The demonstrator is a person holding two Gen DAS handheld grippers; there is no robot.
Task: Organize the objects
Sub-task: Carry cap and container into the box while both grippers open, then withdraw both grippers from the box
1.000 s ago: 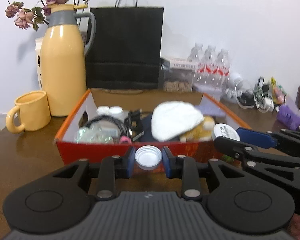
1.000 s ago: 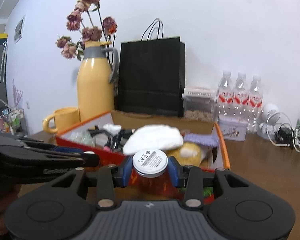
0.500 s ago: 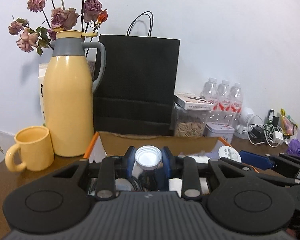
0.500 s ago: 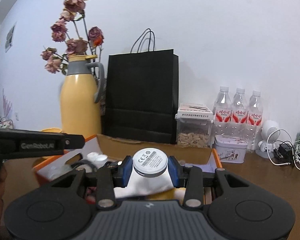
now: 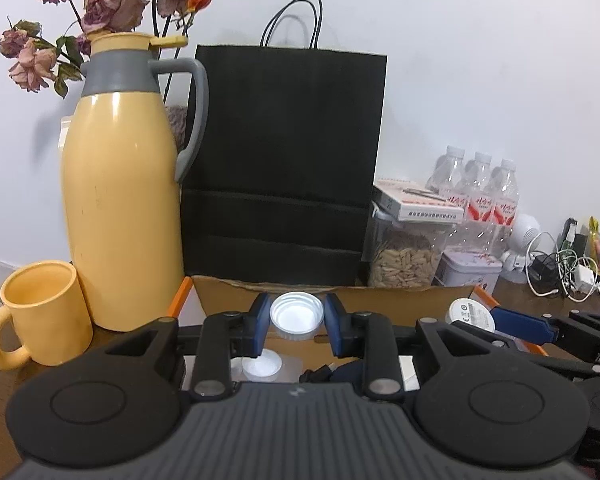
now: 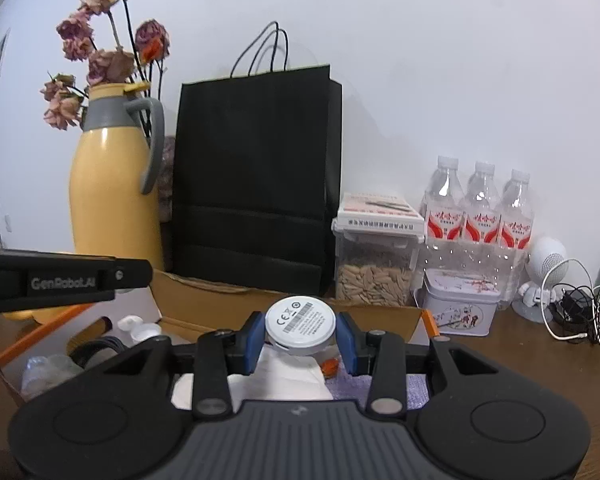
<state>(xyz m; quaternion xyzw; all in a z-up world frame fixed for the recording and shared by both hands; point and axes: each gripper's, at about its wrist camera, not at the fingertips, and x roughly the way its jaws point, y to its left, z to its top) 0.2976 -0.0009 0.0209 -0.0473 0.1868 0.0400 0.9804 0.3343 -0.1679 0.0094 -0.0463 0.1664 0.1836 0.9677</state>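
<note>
My left gripper (image 5: 297, 322) is shut on a small white jar lid (image 5: 297, 317), held above the orange cardboard box (image 5: 236, 294). My right gripper (image 6: 301, 335) is shut on a round white puck with a barcode label (image 6: 300, 326), also above the box (image 6: 204, 300). The right gripper and its puck (image 5: 472, 312) show at the right of the left wrist view. The box holds white caps (image 6: 138, 329), black cable (image 6: 100, 350), a white cloth (image 6: 284, 380) and a purple cloth (image 6: 416, 394).
Behind the box stand a yellow thermos jug (image 5: 122, 200) with dried roses, a yellow mug (image 5: 40, 320), a black paper bag (image 5: 284, 160), a seed container (image 6: 376, 268), a tin (image 6: 460, 308), water bottles (image 6: 478, 208) and tangled chargers (image 6: 580, 312).
Both grippers have risen and moved forward over the box, each still holding its object. The view now looks at the items behind the box instead of down into it.
</note>
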